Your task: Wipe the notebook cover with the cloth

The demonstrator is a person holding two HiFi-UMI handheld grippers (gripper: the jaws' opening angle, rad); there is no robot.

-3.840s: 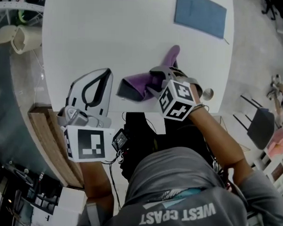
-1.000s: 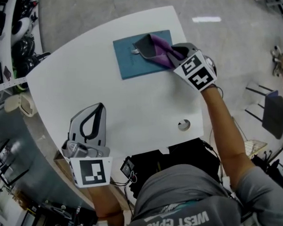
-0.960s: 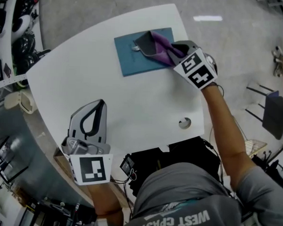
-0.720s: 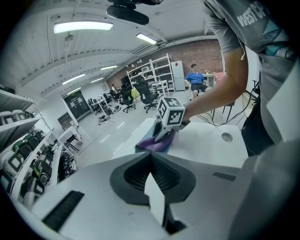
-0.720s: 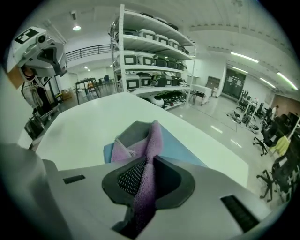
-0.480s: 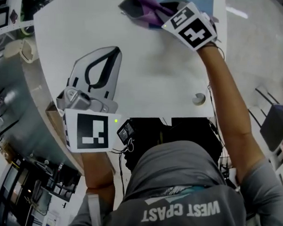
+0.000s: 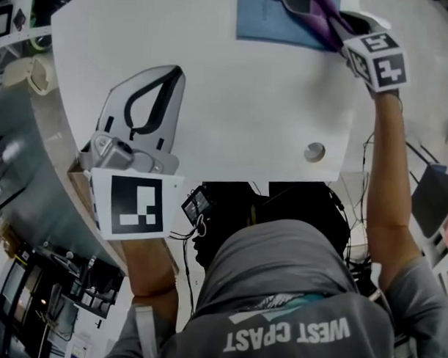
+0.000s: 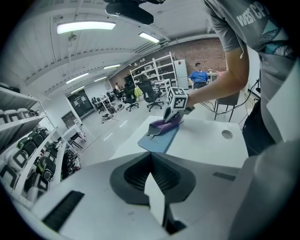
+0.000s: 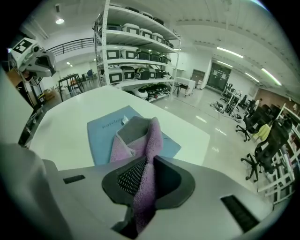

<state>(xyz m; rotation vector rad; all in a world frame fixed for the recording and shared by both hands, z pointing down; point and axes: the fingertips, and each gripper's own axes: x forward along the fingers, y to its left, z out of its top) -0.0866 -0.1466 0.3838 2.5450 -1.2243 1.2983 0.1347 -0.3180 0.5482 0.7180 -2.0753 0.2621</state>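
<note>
Close to the person, the left claw (image 7: pixel 163 77) is at the near left of the white worktop (image 7: pixel 249 102). Its 2 jaws are pressed together with nothing in them. A little farther off is 1 round hole (image 7: pixel 314 151) in the worktop. At the far edge, the right claw (image 9: pixel 144 176) pinches 1 end of the 1 cloth (image 9: pixel 140 133). The cloth is purple and fuzzy with a grey side, and it is folded over. It stretches away from the claw, and its loose end lies on the 1 notebook (image 9: pixel 104 136). The notebook is blue and lies flat, cover up, with small print. Its long side runs left to right in the head view.
</note>
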